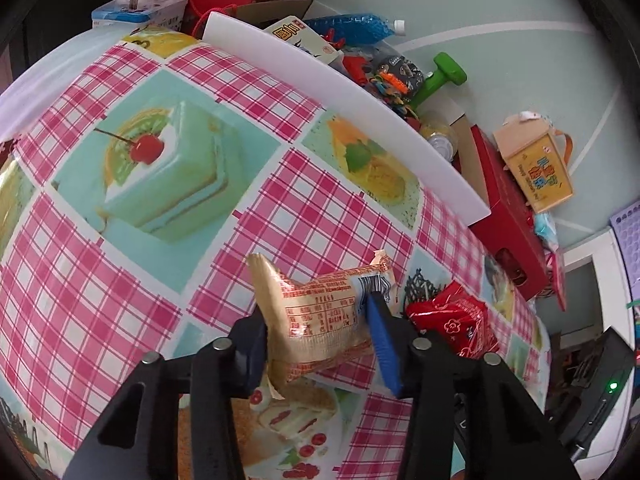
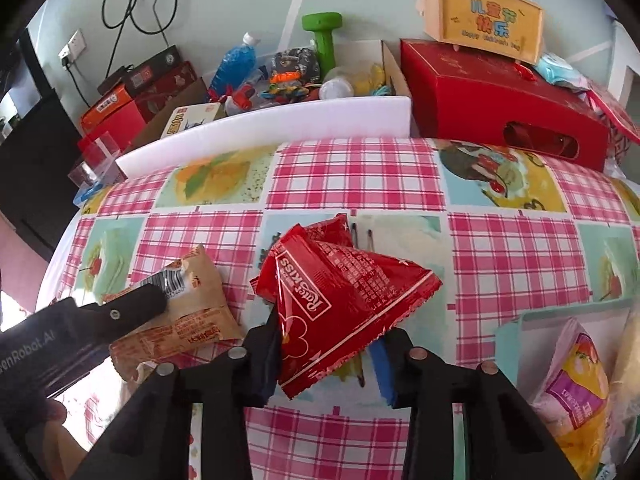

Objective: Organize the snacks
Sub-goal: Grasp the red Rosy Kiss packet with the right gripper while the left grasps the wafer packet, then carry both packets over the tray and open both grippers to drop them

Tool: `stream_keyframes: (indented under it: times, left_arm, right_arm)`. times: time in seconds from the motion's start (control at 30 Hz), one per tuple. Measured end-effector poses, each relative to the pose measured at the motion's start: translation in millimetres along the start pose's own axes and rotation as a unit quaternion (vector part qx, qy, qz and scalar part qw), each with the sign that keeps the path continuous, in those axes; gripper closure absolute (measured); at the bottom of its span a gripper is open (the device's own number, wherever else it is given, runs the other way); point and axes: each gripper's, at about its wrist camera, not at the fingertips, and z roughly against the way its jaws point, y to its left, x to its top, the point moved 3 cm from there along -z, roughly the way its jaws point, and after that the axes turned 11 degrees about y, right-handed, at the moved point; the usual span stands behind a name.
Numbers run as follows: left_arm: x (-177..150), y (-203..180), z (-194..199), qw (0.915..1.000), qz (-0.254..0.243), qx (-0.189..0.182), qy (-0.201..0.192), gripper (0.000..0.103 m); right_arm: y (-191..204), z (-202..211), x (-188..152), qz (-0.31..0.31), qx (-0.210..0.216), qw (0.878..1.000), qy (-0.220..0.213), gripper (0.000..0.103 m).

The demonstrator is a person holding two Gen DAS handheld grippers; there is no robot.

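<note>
Left wrist view: looks steeply down along its own fingers, close above the checked tablecloth [image 1: 120, 280], floor clutter at one to three o'clock. Right wrist view: same steep, close pitch over the cloth, the clutter at twelve o'clock. Shared ground: the gold snack packet [image 1: 316, 312], the red snack packet [image 2: 340, 300], white foam strip [image 1: 360, 92], green dumbbell [image 2: 324, 36]. The left gripper [image 2: 152, 300] enters the right view at nine o'clock.

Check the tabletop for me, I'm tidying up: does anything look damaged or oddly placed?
Nothing looks spilled or torn. The red foil snack packet is crumpled in the right gripper, and the tan paper-look snack packet buckles between the left gripper's jaws.
</note>
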Motion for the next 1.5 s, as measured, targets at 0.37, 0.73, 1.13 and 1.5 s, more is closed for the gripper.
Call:
stream_keyframes:
  times: [0.37,0.73,1.13,1.5]
  left_arm:
    - [-13.5,8.3,24.2,0.9991,0.014,-0.039,-0.003,0.075]
    - [-47.1,9.4,55.4,0.9964,0.022,-0.081,-0.011,0.078]
    - [-93.0,-11.6,94.3,0.9946,-0.015,-0.097,-0.032,0.078]
    - [-121.5,-21.4,108.4,0.9920,-0.033,-0.117,-0.034,0.078]
  right_arm:
    - [-6.4,23.8,-20.2,-0.019,0.003,1.000,-0.006,0.064]
    - [5.3,66.5,-47.9,-0.019,0.003,1.000,-0.024,0.064]
    - [8.8,116.2,-100.2,-0.019,-0.004,0.999,-0.049,0.064]
    - [-6.4,144.9,-135.9,-0.035,-0.014,0.997,-0.067,0.064]
